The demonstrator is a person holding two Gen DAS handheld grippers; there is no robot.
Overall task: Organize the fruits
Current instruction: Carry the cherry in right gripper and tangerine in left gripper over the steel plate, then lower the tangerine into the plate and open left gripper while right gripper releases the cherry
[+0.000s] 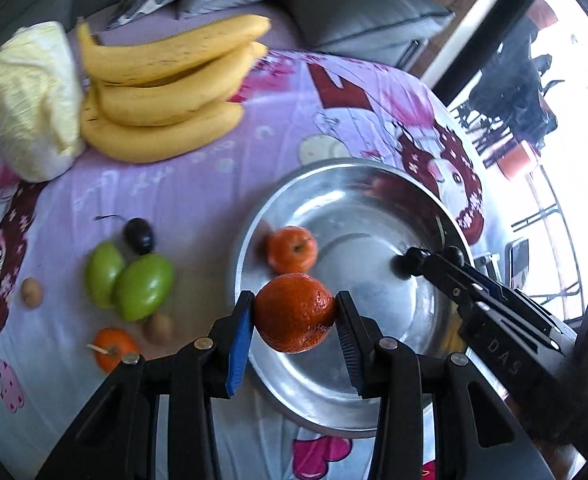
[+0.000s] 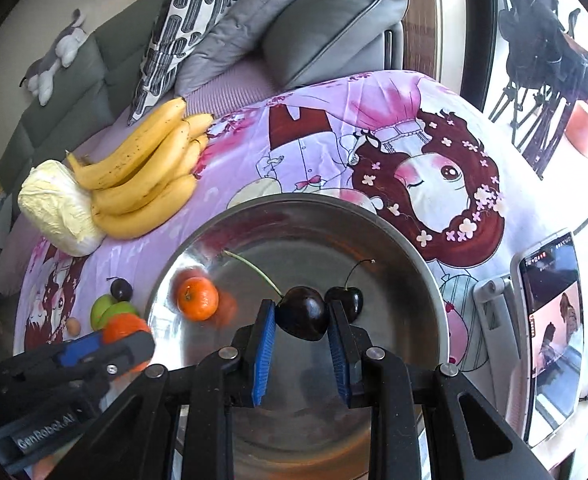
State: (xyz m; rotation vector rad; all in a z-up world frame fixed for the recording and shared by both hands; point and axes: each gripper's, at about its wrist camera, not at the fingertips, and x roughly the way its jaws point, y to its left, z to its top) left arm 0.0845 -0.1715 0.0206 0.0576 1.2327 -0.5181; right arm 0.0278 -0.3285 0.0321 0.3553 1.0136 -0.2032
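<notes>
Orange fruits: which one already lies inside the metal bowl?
The small orange fruit on the metal bowl floor; another is clamped in the left tool.

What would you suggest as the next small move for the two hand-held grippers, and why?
Probably lower and release. The left hand-held gripper holds an orange and the right hand-held gripper a dark cherry, both over the steel bowl, where one small orange fruit already lies.

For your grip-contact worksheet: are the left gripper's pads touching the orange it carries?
Touching. The left wrist view shows the left gripper with both pads pressed against the sides of the orange, no gap, above the steel bowl.
</notes>
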